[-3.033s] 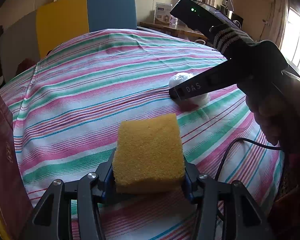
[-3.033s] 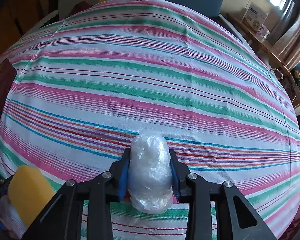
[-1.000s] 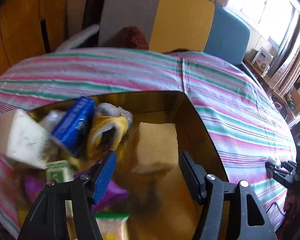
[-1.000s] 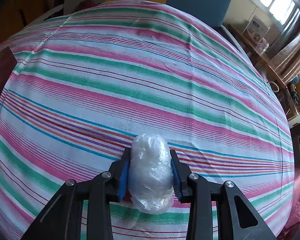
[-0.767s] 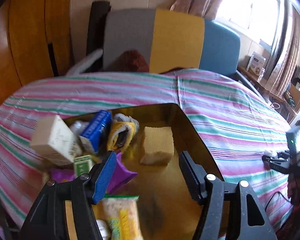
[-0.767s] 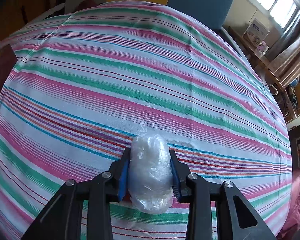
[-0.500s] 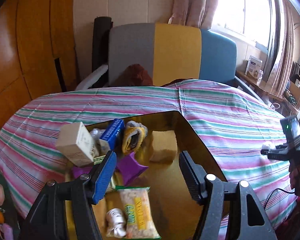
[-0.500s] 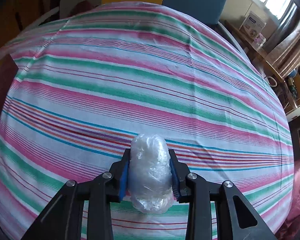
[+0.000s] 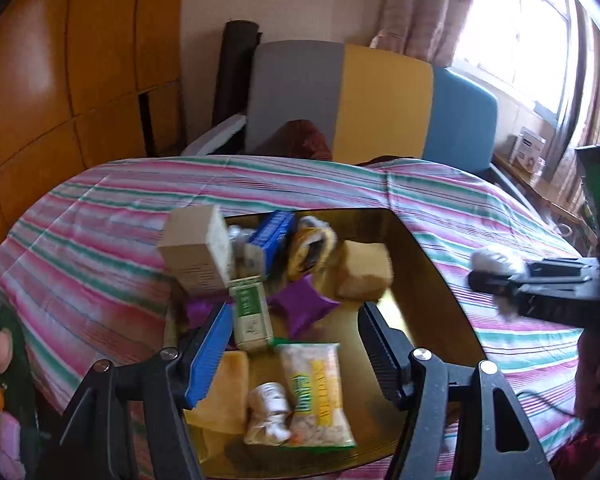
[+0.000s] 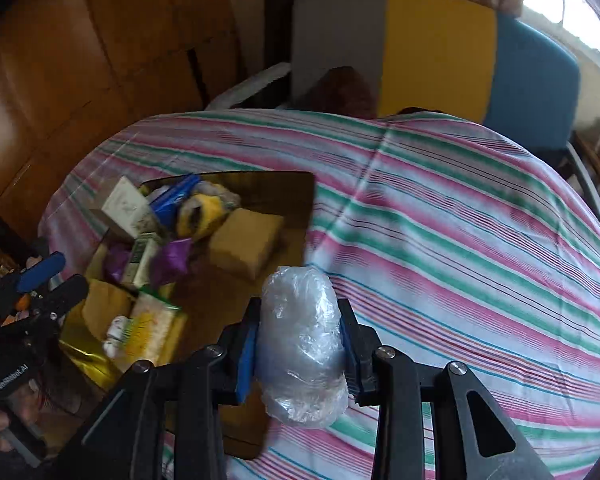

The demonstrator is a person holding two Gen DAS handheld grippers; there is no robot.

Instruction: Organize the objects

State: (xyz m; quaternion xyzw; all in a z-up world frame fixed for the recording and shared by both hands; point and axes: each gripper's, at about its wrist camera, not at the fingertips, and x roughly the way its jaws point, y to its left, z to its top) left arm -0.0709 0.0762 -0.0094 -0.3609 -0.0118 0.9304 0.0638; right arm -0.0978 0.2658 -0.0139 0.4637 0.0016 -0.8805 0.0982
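The striped bedspread [image 10: 460,208] covers the bed. On it sits a gold-lined box [image 9: 416,240] holding a yellow sponge [image 9: 364,276], a beige carton [image 9: 198,254] and a snack packet [image 9: 316,392]. The left claw [image 9: 292,344] hangs wide and empty above the box. The right claw [image 10: 300,344] clamps a crumpled clear plastic bag [image 10: 300,344] just beside the box's edge.
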